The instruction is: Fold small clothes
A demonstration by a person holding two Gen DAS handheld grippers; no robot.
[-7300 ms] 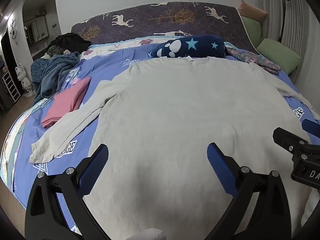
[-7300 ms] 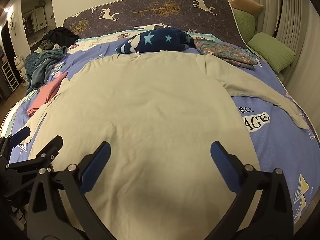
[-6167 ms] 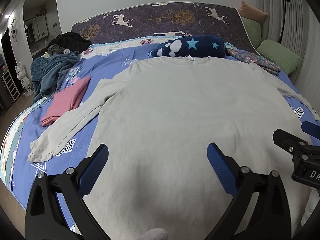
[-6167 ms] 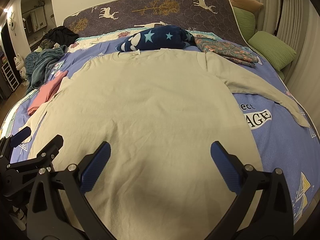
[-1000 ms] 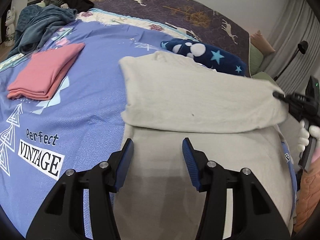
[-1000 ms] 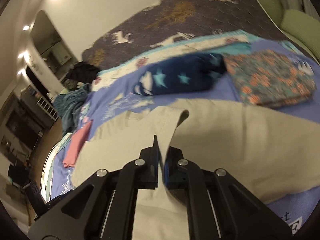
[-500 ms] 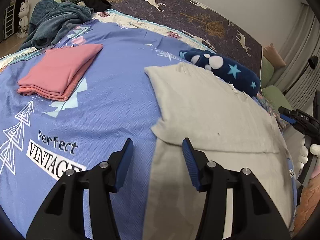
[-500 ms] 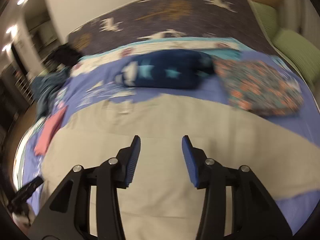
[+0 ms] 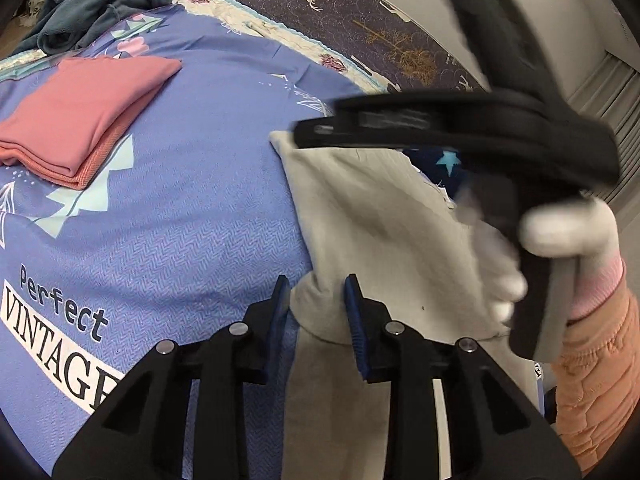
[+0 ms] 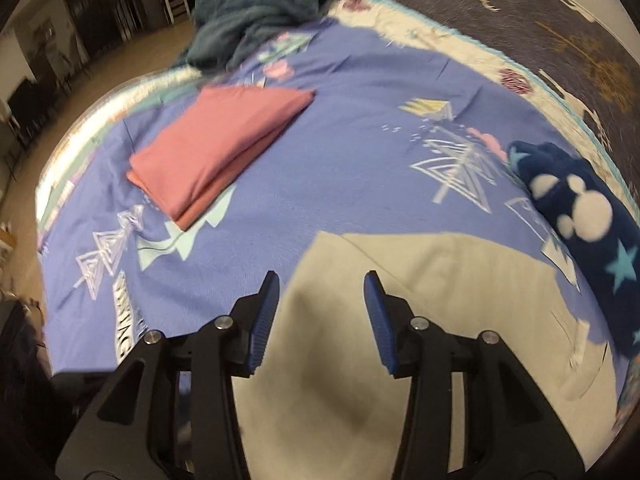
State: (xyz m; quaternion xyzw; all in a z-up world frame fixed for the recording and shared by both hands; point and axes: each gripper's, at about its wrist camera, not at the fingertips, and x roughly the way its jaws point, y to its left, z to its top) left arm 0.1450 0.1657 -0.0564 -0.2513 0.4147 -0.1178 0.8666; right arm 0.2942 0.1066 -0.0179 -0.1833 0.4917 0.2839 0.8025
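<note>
A beige long-sleeved shirt (image 9: 372, 220) lies partly folded on the blue bed cover, with a folded layer on top. My left gripper (image 9: 316, 300) is open, its blue pads either side of the lower left corner of the folded layer. My right gripper (image 10: 320, 300) is open and empty just above the shirt's (image 10: 420, 320) upper left corner. In the left wrist view the right gripper body (image 9: 480, 128) and a gloved hand (image 9: 560, 236) pass over the shirt and hide its right part.
A folded pink garment (image 9: 76, 120) (image 10: 216, 140) lies on the bed's left. A navy star-patterned fleece (image 10: 580, 216) lies near the headboard. A teal blanket heap (image 10: 252, 16) is at the far left corner. The bed edge and floor (image 10: 60, 92) are on the left.
The right gripper let go of the sleeve it had carried across, opened, and swung left over the shirt's top corner. The left gripper narrowed and moved forward onto the folded layer's corner.
</note>
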